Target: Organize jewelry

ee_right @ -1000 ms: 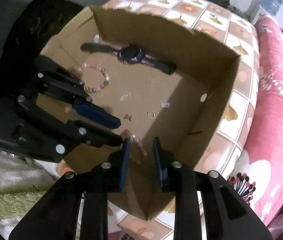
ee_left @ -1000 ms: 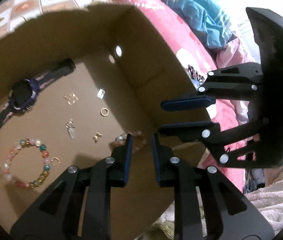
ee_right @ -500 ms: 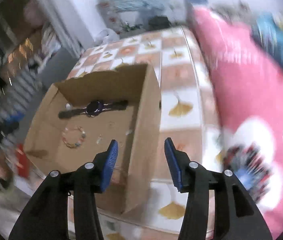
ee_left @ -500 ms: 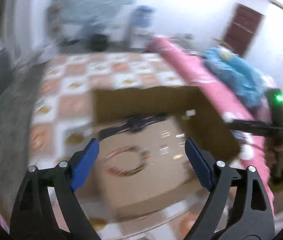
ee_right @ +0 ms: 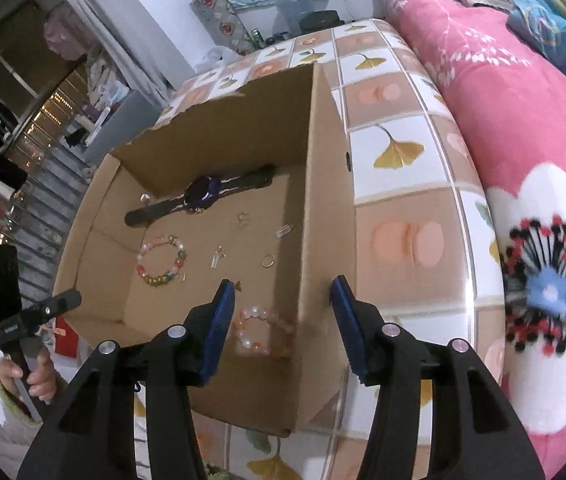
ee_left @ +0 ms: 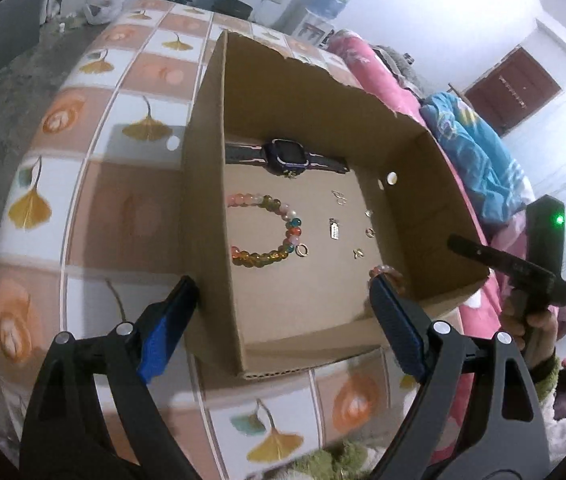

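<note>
An open cardboard box (ee_left: 303, 112) (ee_right: 325, 200) stands on a tiled-pattern mat. Inside lie a dark watch (ee_left: 285, 156) (ee_right: 203, 194), a colourful bead bracelet (ee_left: 293, 232) (ee_right: 181, 256), a pink bead bracelet (ee_left: 385, 270) (ee_right: 243, 338) in the near corner, a gold ring (ee_left: 302, 251) (ee_right: 268, 260) and several small earrings and pendants. My left gripper (ee_left: 283, 316) is wide open and holds nothing, hovering astride the box's left wall. My right gripper (ee_right: 283, 308) is open with nothing between its fingers, above the right wall and the pink bracelet.
The ginkgo-patterned mat (ee_left: 103, 200) surrounds the box. A pink floral quilt (ee_right: 523, 120) and a blue blanket (ee_left: 475, 152) lie to the right. A hand (ee_left: 531, 320) holds the right gripper's handle; another hand (ee_right: 23, 372) holds the left one's.
Both grippers were nearly shut, low inside the box by the pink bracelet. Both have since pulled back and up and opened wide; the pink bracelet lies in the box's corner.
</note>
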Demonstrator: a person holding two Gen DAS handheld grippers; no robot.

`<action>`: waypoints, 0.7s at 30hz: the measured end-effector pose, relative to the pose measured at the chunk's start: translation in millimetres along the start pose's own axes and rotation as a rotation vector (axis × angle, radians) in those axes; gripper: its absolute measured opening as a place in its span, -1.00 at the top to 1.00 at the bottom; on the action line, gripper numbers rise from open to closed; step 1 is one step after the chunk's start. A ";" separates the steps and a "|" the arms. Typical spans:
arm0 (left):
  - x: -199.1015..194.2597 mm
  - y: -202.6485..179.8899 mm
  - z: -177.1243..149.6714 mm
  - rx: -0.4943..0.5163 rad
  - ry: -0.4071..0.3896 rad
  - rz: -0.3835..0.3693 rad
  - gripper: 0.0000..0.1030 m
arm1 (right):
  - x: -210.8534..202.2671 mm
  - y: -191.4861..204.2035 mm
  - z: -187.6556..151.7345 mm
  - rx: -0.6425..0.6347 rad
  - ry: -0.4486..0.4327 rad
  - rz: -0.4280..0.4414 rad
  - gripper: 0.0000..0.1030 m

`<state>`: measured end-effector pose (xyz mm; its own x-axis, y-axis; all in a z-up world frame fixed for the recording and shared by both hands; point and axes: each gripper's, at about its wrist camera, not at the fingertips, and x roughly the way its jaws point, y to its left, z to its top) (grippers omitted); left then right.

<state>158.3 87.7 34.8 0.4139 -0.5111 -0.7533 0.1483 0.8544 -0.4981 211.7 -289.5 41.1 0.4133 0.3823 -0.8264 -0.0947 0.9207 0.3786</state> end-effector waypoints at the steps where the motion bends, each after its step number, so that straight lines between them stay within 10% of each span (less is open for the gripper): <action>1: -3.8 -0.8 -5.5 0.001 0.003 0.001 -0.62 | -2.7 -0.6 -4.3 0.005 0.000 0.006 0.03; 15: -36.5 -15.0 -52.8 0.077 -0.143 0.120 -0.62 | -29.4 2.8 -51.8 0.030 -0.090 -0.023 0.03; 21: -82.6 -39.5 -80.2 0.156 -0.354 0.242 -0.77 | -94.3 29.7 -87.3 -0.077 -0.330 -0.174 -0.50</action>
<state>46.3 88.6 82.3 0.7310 -0.2540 -0.6333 0.1316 0.9632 -0.2343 90.8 -291.3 93.9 0.6974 0.1859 -0.6922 -0.0601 0.9775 0.2020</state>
